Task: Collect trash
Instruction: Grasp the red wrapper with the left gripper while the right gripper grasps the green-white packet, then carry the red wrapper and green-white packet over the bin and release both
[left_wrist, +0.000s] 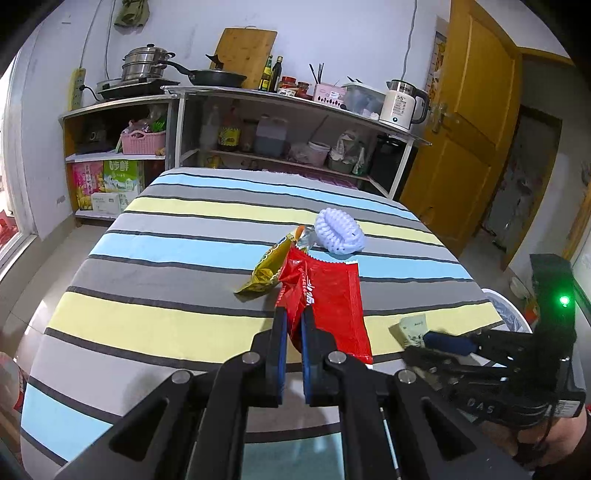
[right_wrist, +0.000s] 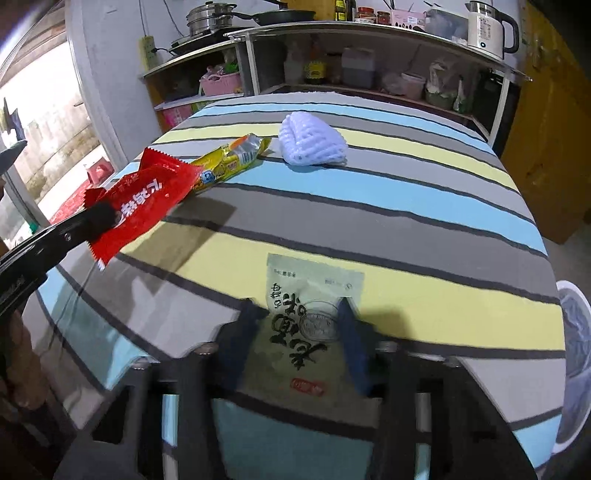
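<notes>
My left gripper (left_wrist: 293, 314) is shut on a red snack wrapper (left_wrist: 328, 295) and holds it above the striped table; it also shows in the right wrist view (right_wrist: 144, 203). My right gripper (right_wrist: 301, 310) is open, its fingers on either side of a pale green packet (right_wrist: 314, 314) lying flat near the table's front edge; the packet also shows in the left wrist view (left_wrist: 412, 328). A yellow wrapper (right_wrist: 231, 160) and a white foam fruit net (right_wrist: 312, 140) lie farther back on the table.
The striped cloth (right_wrist: 406, 206) covers the table. A white bin (right_wrist: 574, 350) stands at the table's right edge. Shelves (left_wrist: 258, 122) with pots, bottles and a kettle (left_wrist: 402, 105) stand behind. A yellow door (left_wrist: 469, 129) is at the right.
</notes>
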